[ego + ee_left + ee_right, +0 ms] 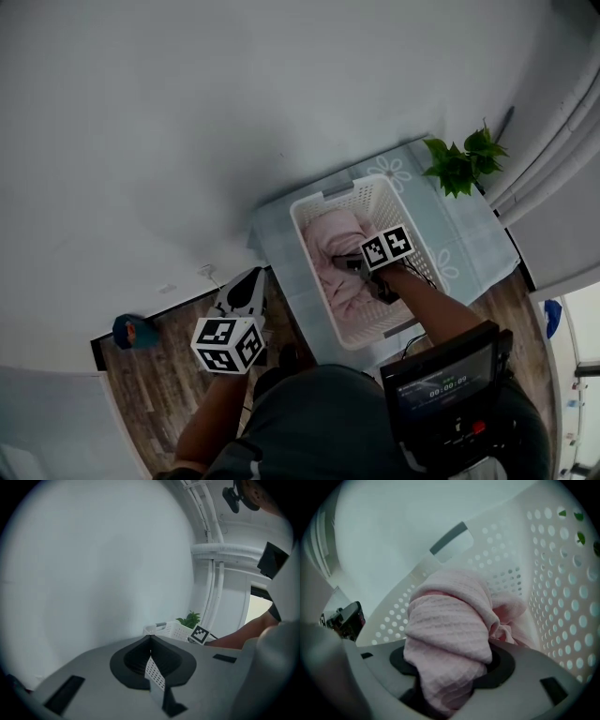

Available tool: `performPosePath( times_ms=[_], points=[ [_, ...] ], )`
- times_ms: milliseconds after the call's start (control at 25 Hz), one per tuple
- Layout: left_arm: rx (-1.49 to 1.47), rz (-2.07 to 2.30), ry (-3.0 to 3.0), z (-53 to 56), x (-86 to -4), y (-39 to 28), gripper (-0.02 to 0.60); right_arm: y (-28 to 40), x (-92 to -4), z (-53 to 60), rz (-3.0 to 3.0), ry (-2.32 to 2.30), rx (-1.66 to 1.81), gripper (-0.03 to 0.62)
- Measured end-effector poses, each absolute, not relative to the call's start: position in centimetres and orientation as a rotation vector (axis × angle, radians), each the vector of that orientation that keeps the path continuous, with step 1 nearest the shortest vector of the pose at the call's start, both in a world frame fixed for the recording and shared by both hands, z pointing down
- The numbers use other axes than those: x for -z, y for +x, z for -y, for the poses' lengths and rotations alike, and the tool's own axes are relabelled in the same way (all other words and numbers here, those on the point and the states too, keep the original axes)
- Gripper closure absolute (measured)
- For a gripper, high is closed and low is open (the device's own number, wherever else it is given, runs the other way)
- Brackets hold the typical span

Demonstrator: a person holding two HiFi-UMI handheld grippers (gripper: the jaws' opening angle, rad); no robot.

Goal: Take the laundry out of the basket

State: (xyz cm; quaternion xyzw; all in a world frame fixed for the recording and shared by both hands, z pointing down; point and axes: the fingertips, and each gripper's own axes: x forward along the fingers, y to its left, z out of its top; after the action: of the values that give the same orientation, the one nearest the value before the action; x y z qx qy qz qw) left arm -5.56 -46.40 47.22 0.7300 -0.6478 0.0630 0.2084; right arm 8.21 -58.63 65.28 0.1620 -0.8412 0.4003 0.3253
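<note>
A white perforated laundry basket (306, 208) stands on a pale blue flowered mat (469, 239). Crumpled pink laundry (330, 251) lies inside it. My right gripper (364, 269) is down in the basket, shut on a thick fold of the pink cloth (449, 630), which bulges out between the jaws, with the basket wall (562, 573) close behind. My left gripper (241, 292) hangs over the wooden floor to the left of the basket, shut and empty. In its own view the jaws (150, 641) meet, and the basket (171, 629) shows far off.
A green potted plant (464, 161) stands at the mat's far right corner. A white wall runs behind the basket and white pipes (562, 122) run at the right. A blue object (131, 330) lies on the floor at the left. A screen device (441, 386) hangs at the person's chest.
</note>
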Motion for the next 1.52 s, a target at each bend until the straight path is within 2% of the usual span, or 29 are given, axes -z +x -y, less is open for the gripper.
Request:
performPosePath(
  times_ms=[400,640,1200,1520],
  points=[
    [-0.112,1.919,1.984,43.3,-45.8,-7.6,0.574,7.3,-55.8,57.6,2.480,0.346,-0.929,0.292],
    [-0.079,2.001,1.940,39.7,-45.5,-11.6,0.574,5.7,-50.0,56.8,2.614,0.413,-0.950,0.292],
    [0.051,2.085,2.014,37.9,-38.2,-13.7,0.574,4.8,-29.3,55.7,2.967,0.325,-0.997,0.292],
    [0.104,2.177,2.004,34.8,-33.6,-15.3,0.574,1.9,-21.6,52.0,3.088,0.133,-0.968,0.290]
  ],
)
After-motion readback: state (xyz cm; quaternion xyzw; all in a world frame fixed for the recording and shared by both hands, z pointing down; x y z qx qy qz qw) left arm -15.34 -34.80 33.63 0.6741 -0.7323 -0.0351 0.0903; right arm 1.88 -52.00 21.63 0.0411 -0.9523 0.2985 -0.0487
